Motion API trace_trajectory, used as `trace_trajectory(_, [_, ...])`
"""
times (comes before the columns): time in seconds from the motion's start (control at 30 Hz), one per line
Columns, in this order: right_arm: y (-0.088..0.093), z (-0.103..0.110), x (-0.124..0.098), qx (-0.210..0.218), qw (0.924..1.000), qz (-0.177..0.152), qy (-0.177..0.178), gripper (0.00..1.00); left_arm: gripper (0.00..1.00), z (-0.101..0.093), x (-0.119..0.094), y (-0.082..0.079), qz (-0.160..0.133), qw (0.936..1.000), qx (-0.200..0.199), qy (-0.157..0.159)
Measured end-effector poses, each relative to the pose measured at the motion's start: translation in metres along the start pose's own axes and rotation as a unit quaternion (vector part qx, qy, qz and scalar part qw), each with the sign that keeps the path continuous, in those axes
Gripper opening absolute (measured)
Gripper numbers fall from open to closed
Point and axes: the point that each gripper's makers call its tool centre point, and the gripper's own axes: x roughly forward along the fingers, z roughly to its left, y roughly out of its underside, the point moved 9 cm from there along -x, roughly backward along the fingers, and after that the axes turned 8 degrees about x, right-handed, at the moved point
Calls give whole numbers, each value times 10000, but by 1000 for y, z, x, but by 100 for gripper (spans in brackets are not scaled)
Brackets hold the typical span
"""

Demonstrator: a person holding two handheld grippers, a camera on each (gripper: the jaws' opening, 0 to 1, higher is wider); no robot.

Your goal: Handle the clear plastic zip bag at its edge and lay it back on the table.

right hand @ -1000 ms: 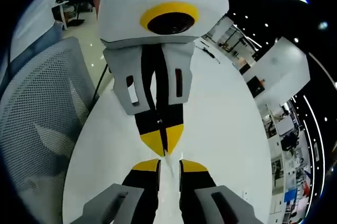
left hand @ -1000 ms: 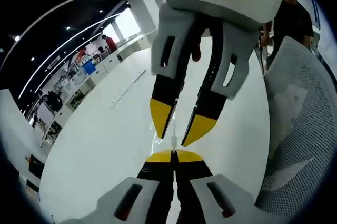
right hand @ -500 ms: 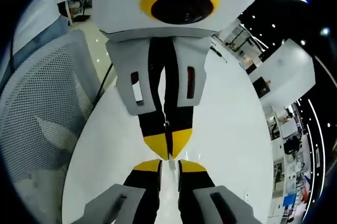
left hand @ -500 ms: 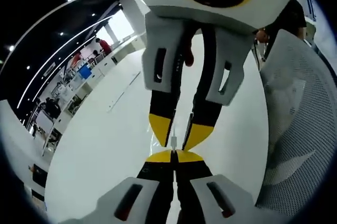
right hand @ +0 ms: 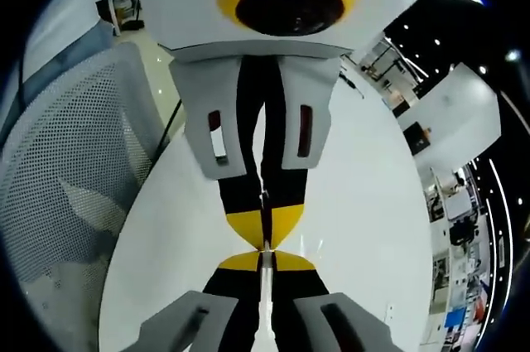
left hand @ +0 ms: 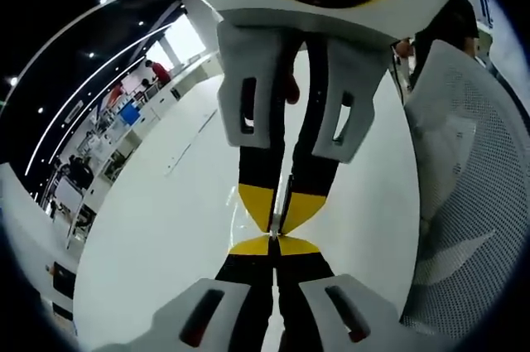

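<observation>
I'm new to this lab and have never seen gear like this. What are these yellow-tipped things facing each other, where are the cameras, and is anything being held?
These are two hand-held tools, one in each of a person's hands, each with two jaws and a fisheye camera riding on it. In the left gripper view, the left gripper rises from the bottom, and the right gripper faces it from above. The right gripper view is the reverse: the right gripper is at the bottom, the left gripper opposite. Both grippers' jaws look closed, tip to tip, on a thin clear strip between them, apparently the edge of the clear plastic zip bag, though it is hard to make out. Below lies a white table, with a mesh chair beside it.
</observation>
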Motion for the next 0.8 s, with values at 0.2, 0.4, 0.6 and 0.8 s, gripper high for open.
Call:
trace_trajectory(0.2, [1,1,1,18,10000,29,-6,0,0,-1,0,0,10,10000,2,39])
trace_trajectory(0.4, [2,1,0,65,10000,-46,60,0,0,0,-1,-2,-9,10000,-10,18])
trace_trajectory(0.6, [4,2,1,91,9999,-27,66,0,0,-1,0,-2,0,10000,-23,51])
trace_trajectory(0.8, [7,2,3,160,9998,13,68,0,0,-3,-1,0,29,10000,-51,79])
